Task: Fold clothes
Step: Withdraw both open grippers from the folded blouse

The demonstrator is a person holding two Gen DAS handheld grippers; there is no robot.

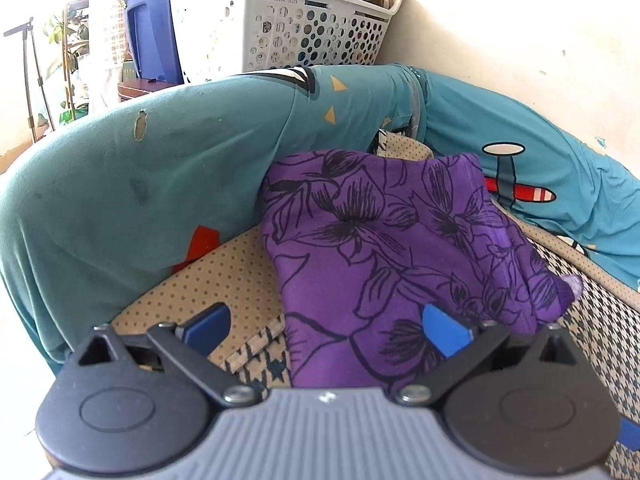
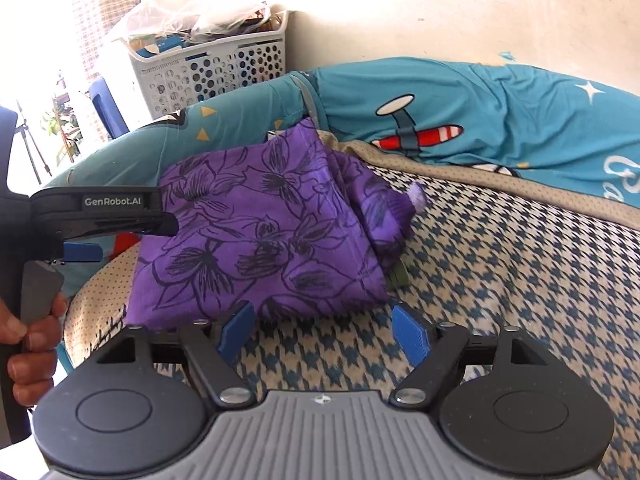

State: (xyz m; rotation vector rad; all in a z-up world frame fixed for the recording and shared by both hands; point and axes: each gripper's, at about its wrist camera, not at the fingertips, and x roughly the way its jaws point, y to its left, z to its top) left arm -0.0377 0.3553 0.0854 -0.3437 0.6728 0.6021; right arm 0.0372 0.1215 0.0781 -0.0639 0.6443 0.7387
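A cream wall backs a bed covered in a houndstooth sheet [image 2: 500,264], with a white laundry basket [image 1: 316,24] standing at the wall's corner beyond the bedding. Taking the purple floral garment [image 1: 384,248] as the landmark: it lies on the sheet in a compact, roughly rectangular bundle, its far edge resting against a teal pillow [image 1: 132,168] to its left and close to a teal aeroplane-print pillow [image 2: 460,120] behind and to its right. A small pale tuft sticks out at the bundle's right edge.

The left gripper [image 1: 324,330] hangs over the garment's near left corner with its 2 blue pads spread wide and nothing pinched between them. The right gripper [image 2: 324,334] sits just in front of the garment's near edge, its pads apart and only bare sheet between them. A hand [image 2: 28,344] grips the left tool's handle.

Judging by the tidy shape and both claws being empty, this garment looks folded. Whether more clothes remain cannot be told; none lie loose on the sheet.
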